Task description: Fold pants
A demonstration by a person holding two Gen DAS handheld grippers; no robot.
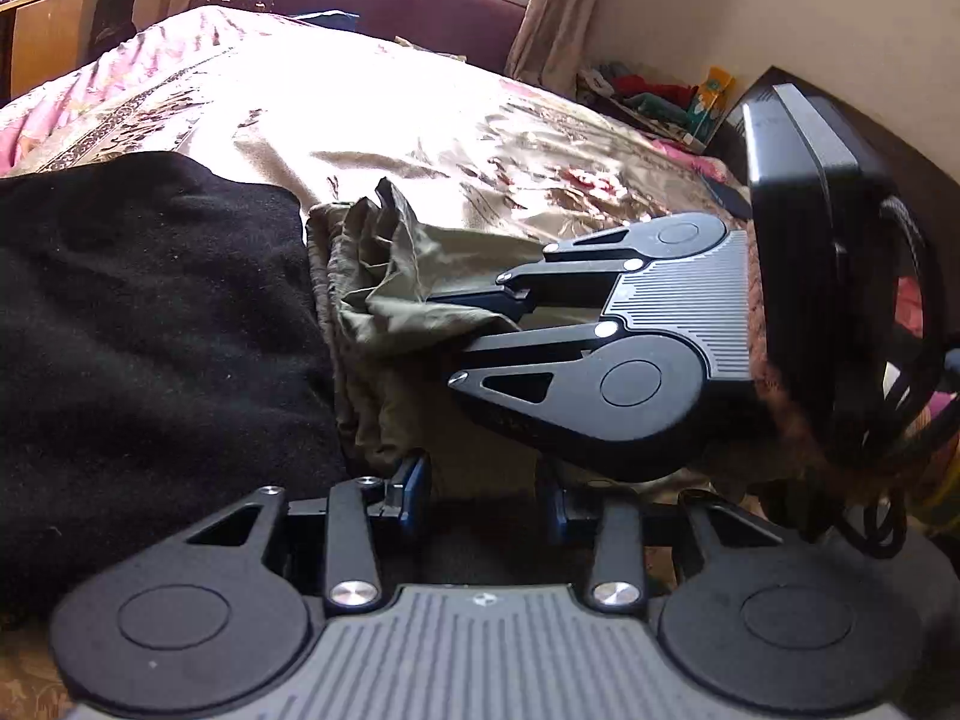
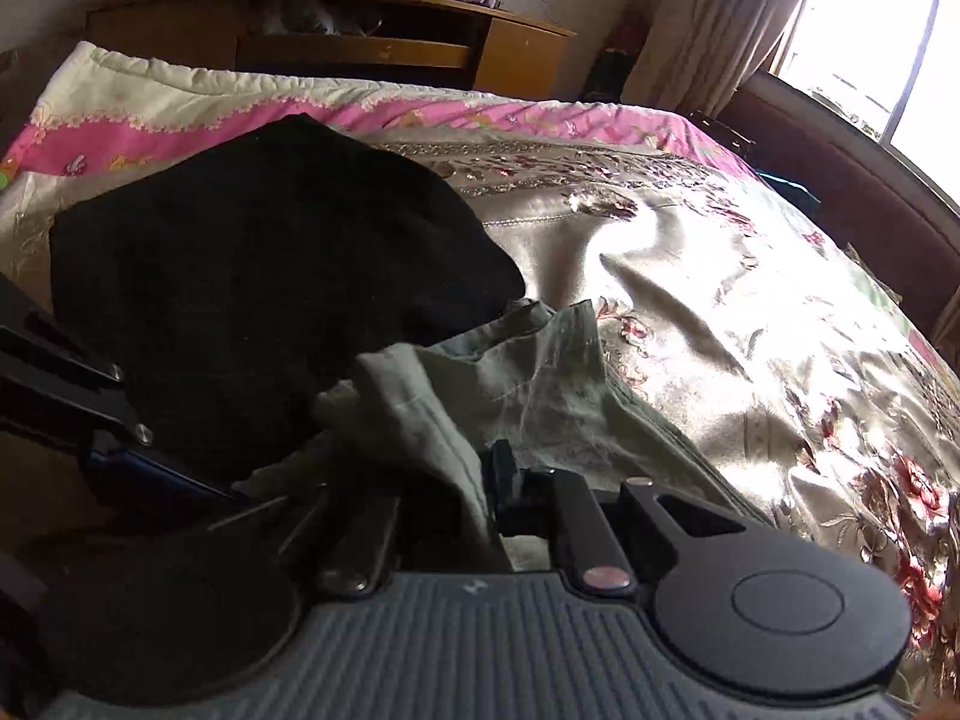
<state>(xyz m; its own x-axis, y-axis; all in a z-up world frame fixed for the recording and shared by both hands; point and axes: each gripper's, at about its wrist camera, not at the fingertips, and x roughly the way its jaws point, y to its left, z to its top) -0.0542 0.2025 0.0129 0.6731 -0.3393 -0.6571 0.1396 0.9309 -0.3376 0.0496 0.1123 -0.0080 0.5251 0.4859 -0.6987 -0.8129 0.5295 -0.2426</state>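
Observation:
Olive-green pants [image 1: 384, 276] lie bunched on a floral bedspread [image 1: 420, 138], partly under a black cloth [image 1: 150, 330]. In the left wrist view my right gripper [image 1: 480, 312] comes in from the right and is shut on a raised fold of the pants. My left gripper [image 1: 483, 495] is open just above the pants' near edge. In the right wrist view the pants [image 2: 510, 384] bunch up between my right gripper's [image 2: 474, 480] fingers, which pinch the fabric. The left gripper [image 2: 156, 474] shows at the left edge.
The black cloth [image 2: 270, 300] covers the left of the pants. A wooden cabinet [image 2: 360, 48] stands behind the bed. A maroon headboard [image 1: 384, 6] and curtained window are beyond. Clutter [image 1: 654, 96] lies at the bed's far right.

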